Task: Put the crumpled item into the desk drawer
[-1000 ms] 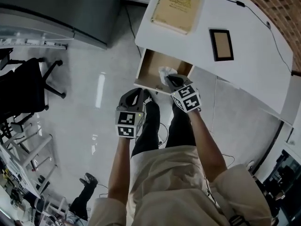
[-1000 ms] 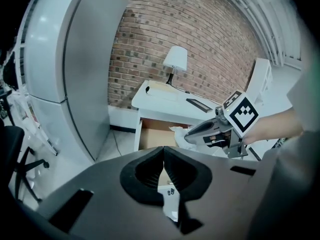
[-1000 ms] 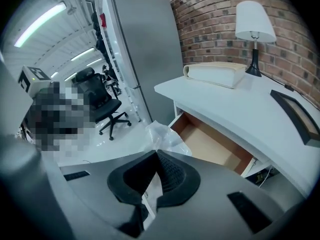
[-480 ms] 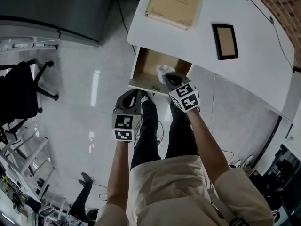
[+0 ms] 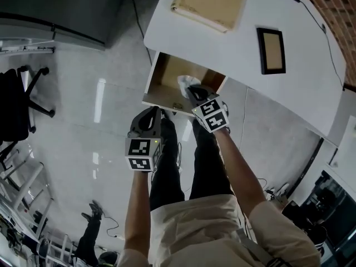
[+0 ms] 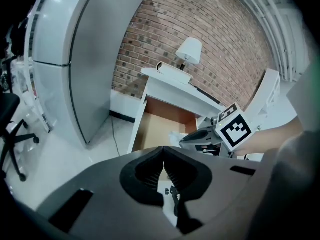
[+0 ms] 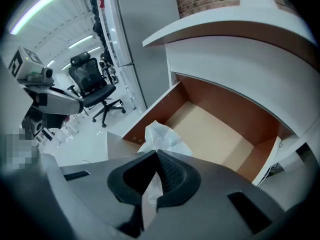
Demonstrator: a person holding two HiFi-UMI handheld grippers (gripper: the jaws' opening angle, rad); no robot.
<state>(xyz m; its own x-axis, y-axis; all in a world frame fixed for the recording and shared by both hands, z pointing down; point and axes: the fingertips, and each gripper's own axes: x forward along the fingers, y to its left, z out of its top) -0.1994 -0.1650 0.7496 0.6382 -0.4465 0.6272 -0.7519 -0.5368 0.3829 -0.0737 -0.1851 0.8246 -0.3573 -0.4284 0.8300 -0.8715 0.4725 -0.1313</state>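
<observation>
My right gripper (image 5: 191, 90) pinches the wad (image 7: 161, 134) near the drawer (image 7: 212, 129) front, left gripper (image 6: 163, 158) closed empty; releasing early could drop it outside.

Roomy drawer (image 7: 215, 129) beneath apparent desktop (image 7: 220, 21) overhang

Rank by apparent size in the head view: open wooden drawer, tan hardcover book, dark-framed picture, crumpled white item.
Tied, unranked: open wooden drawer and tan hardcover book, cropped at the top edge.
Then dark-framed picture.
Smallest: crumpled white item, partly hidden.
</observation>
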